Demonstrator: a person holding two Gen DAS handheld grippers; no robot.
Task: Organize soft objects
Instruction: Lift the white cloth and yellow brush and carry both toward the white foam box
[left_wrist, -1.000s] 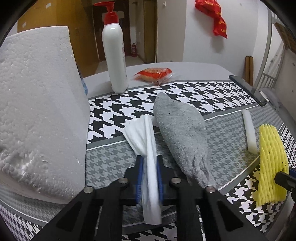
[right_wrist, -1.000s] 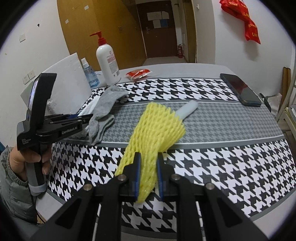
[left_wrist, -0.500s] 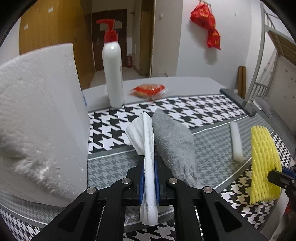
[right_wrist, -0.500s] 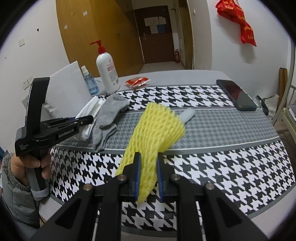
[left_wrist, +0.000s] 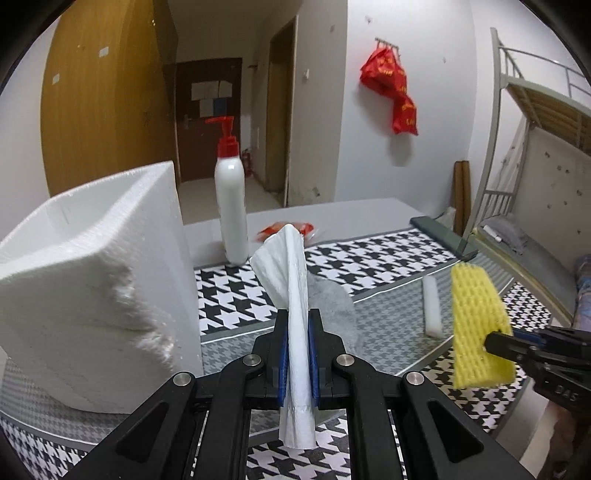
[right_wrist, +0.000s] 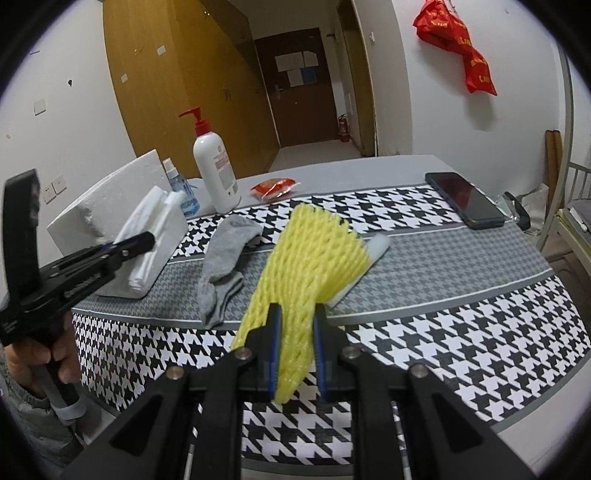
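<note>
The jaws of the left gripper (left_wrist: 298, 354) are pinched on a folded white tissue (left_wrist: 295, 295). It is held clear of the surface, its long axis running along the fingers, one end fanning out ahead and upward, the other end hanging back below the jaws. The jaws of the right gripper (right_wrist: 295, 347) are pinched on a yellow foam net (right_wrist: 306, 266). The net's long axis also runs forward along the fingers, and it widens toward its far, open end, which tilts up and away over the surface (right_wrist: 461, 332).

Past the tissue, a gray sock (right_wrist: 221, 266) lies flat on the checked cloth, lengthwise between the near and far edges. A white foam stick (left_wrist: 431, 310) lies on the gray band just beyond the net. A white foam block (left_wrist: 92, 295) stands at the left, close beside the tissue. A pump bottle (right_wrist: 214, 166) stands upright behind it, and a phone (right_wrist: 463, 199) lies flat at the far right.
</note>
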